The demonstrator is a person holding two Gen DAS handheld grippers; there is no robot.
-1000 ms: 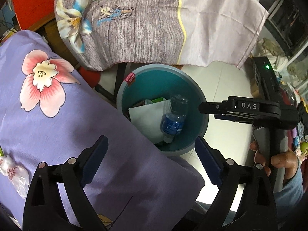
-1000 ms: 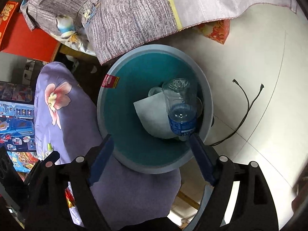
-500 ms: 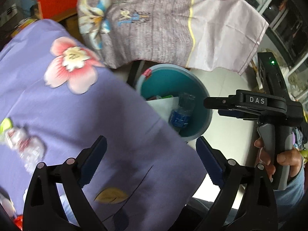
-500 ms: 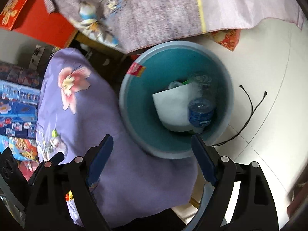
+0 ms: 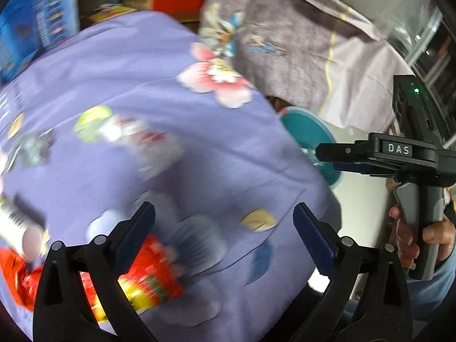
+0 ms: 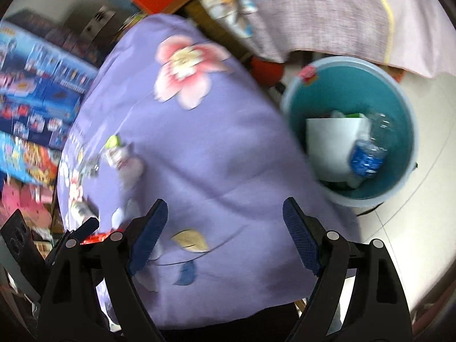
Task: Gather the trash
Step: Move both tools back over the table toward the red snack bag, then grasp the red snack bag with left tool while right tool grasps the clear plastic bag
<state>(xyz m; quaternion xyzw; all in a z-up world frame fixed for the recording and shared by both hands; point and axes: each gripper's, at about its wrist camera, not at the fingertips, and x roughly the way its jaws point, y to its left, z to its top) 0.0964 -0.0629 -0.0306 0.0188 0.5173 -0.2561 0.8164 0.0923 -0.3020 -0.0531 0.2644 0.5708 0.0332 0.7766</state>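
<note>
A teal bin (image 6: 399, 108) stands on the floor right of the purple-clothed table (image 6: 216, 171); it holds a plastic bottle (image 6: 367, 154) and white paper (image 6: 327, 145). Its rim shows in the left wrist view (image 5: 310, 134). My left gripper (image 5: 225, 239) is open and empty above the table, near a red snack wrapper (image 5: 154, 273). A crumpled clear bottle with a green cap (image 5: 128, 134) lies further back; it also shows in the right wrist view (image 6: 119, 156). My right gripper (image 6: 225, 233) is open and empty over the table's edge; it appears in the left wrist view (image 5: 356, 156).
A grey floral cloth (image 6: 327, 8) hangs over furniture behind the bin. Toy boxes (image 6: 31, 85) are stacked at the left. A black cable (image 6: 370, 211) lies on the white floor beside the bin. More wrappers (image 5: 20, 225) lie at the table's left.
Both grippers have swung left, away from over the bin and back over the table. The bin has shifted to the right of both views and table litter has come into view.
</note>
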